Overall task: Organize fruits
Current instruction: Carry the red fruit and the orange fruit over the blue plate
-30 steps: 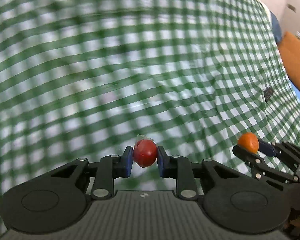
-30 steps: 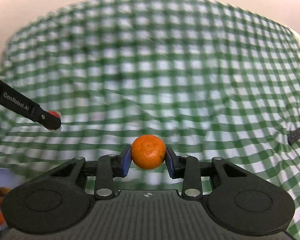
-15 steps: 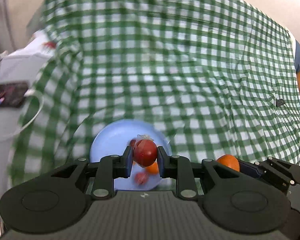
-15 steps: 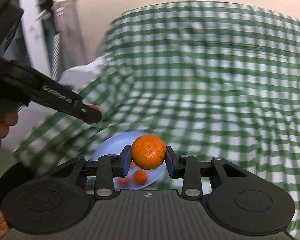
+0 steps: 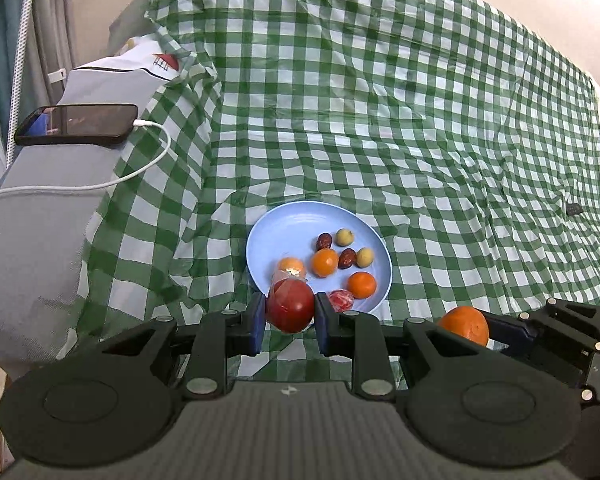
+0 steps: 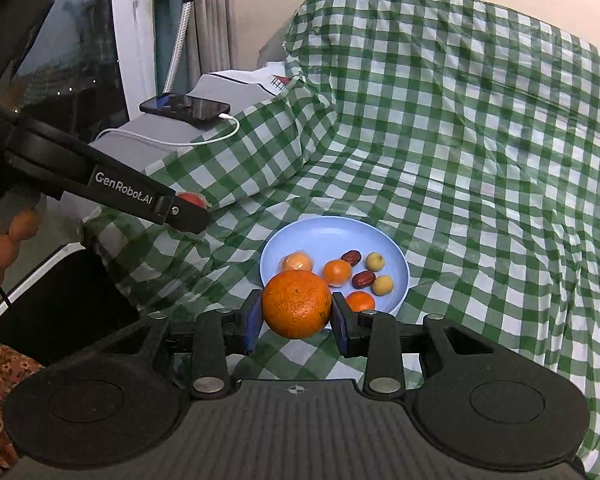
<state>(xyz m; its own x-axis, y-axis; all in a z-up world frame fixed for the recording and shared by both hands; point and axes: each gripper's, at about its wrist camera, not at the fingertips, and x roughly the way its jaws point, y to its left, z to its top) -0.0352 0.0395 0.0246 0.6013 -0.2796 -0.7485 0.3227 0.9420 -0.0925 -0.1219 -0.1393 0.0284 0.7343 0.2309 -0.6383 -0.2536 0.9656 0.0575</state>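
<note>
- Where the green checked cloth (image 5: 380, 120) drapes off the worktop at the left, a grey surface (image 5: 40, 208) carries a phone (image 5: 76, 125) on a white cable (image 5: 112, 178); the cloth beyond and to the right of the plate lies bare.
- The blue plate (image 5: 284, 228) sits near the cloth's left fold, its near rim just ahead of both tongs; its far half is bare, while small oranges, two dark red fruits and pale round fruits cluster in the near half.
- The left tongs (image 5: 290, 314) are clamped on a wrapped red fruit (image 5: 290, 307), held over the plate's near rim.
- The right tongs (image 6: 296, 318) grip an orange (image 6: 297, 304) between blue pads, just short of the near rim and to the right of the left tongs.
- Both held fruits are round, so no long axis can be told.
</note>
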